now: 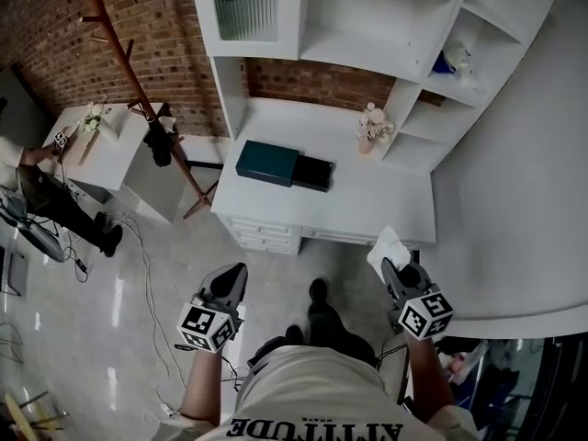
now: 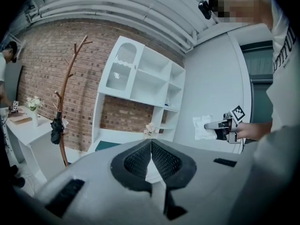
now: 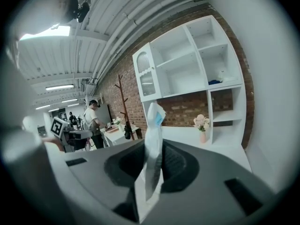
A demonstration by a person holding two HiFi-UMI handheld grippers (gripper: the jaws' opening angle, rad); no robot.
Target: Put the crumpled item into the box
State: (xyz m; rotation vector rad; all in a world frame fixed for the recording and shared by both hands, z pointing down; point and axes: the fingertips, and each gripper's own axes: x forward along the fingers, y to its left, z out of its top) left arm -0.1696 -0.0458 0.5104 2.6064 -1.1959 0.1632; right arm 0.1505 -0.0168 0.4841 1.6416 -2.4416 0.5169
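Sachet [image 3: 153,139] clamped in right gripper [image 1: 390,266] shows, perhaps, a blue corner [image 3: 159,117] unseen overhead; left gripper [image 2: 151,149] closed.

White crumpled item [image 1: 387,245] pinched in right gripper [image 1: 391,265]; dark teal box [image 1: 267,163] lies on white desk [image 1: 367,205], well apart

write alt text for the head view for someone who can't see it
The right gripper is shut on a crumpled white packet, held in front of a white desk where a dark teal rectangular box sits. The left gripper is shut and empty, over a glossy grey floor.
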